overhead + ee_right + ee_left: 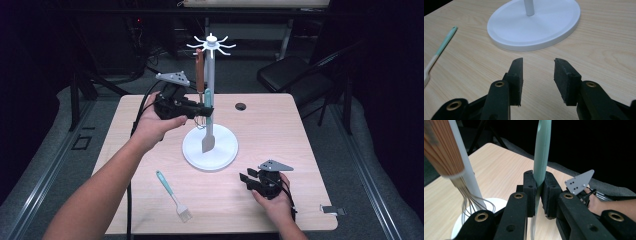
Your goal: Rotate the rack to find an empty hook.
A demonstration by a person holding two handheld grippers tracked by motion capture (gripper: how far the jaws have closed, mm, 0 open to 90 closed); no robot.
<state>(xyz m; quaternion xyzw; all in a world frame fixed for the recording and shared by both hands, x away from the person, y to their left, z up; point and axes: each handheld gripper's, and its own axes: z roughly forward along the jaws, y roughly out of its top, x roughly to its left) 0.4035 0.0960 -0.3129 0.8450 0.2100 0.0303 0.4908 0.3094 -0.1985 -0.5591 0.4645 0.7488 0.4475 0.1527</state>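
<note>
Pale wood-grain counter (280, 130) at frame centre: left tongs (539, 192) clamp a smooth mint spatula (541, 157) (probably silicone) upright; right tongs (537, 75) gape, empty.

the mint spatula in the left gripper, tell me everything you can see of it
The spatula has a slim mint-green handle, likely plastic, and a flat pale grey blade widening at the bottom. It hangs upright, blade down, over the white round base of the utensil stand, close beside the stand's pole. The left gripper is shut on its handle, both black pads pressing the sides. A wooden-handled whisk hangs just beside it.
</note>
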